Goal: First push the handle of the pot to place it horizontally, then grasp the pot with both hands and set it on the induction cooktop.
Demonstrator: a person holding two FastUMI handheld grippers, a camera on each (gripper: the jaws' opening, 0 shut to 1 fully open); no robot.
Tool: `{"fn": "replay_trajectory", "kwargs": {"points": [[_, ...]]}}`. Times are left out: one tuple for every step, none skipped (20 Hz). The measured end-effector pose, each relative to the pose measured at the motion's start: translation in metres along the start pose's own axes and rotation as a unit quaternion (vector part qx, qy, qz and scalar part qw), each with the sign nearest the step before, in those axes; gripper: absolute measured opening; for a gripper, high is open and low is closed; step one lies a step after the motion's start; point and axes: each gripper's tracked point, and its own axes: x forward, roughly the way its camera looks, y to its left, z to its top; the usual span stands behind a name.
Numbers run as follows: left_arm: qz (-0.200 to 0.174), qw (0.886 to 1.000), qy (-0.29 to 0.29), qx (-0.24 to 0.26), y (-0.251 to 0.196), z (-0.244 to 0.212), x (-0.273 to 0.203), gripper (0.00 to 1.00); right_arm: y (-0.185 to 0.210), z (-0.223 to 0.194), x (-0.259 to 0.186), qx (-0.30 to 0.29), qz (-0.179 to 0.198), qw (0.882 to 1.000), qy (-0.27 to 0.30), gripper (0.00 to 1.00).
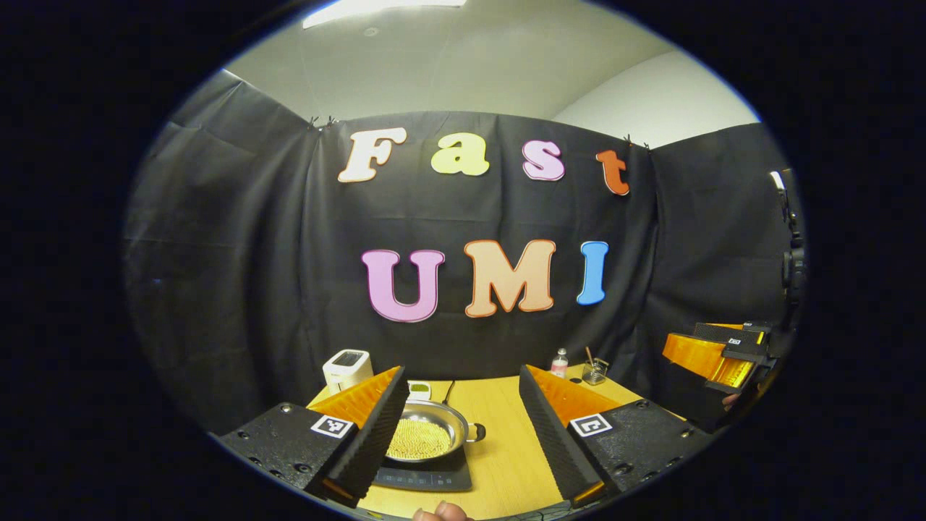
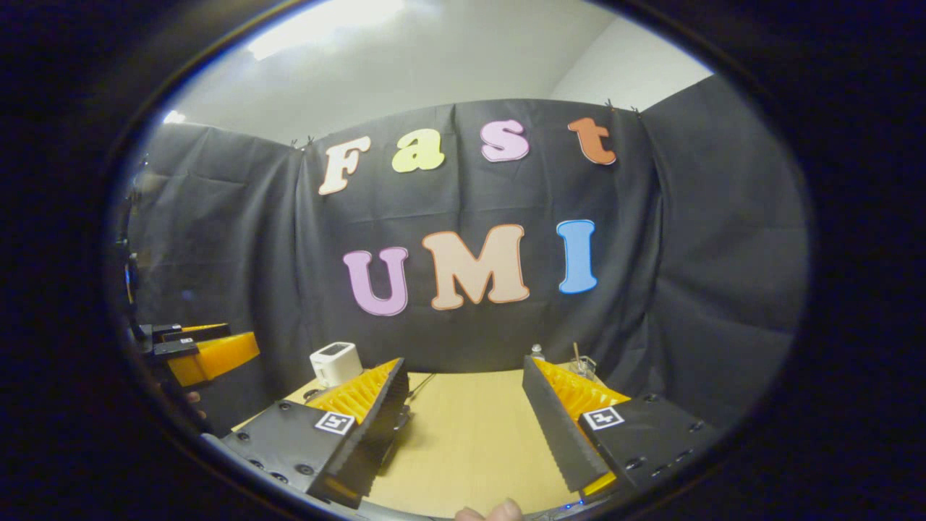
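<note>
The left claw (image 1: 459, 434) is held above the worktop (image 1: 499, 427) with its fingers spread wide and nothing between them. The pot (image 1: 428, 433) already sits on the induction cooktop (image 1: 427, 477), low and just left of the gap, its left part hidden behind the left finger; one small side handle (image 1: 474, 433) juts to the right, and pale grain-like contents cover its bottom. The right claw (image 2: 463, 427) is likewise wide apart and empty over bare wood, well clear of the pot. A white appliance (image 1: 347, 369) stands behind the cooktop; a small bottle (image 1: 559, 362) and glass jar (image 1: 595, 371) at the far edge are too small to make out.
</note>
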Motion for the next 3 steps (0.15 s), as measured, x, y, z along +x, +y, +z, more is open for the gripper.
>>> {"fn": "replay_trajectory", "kwargs": {"points": [[-0.001, 1.0, -0.003, -0.006, 0.0, 0.002, -0.002, 0.92, -0.003, 0.0, -0.004, -0.004, -0.003, 1.0, 0.003, 0.92], [0.005, 1.0, 0.003, -0.006, 0.005, 0.001, -0.005, 0.91, -0.002, -0.004, -0.008, -0.004, -0.002, 1.0, 0.01, 0.92], [0.014, 1.0, 0.004, -0.004, 0.011, 0.002, -0.01, 0.91, -0.001, -0.003, -0.011, -0.002, -0.001, 1.0, 0.012, 0.98]]}}
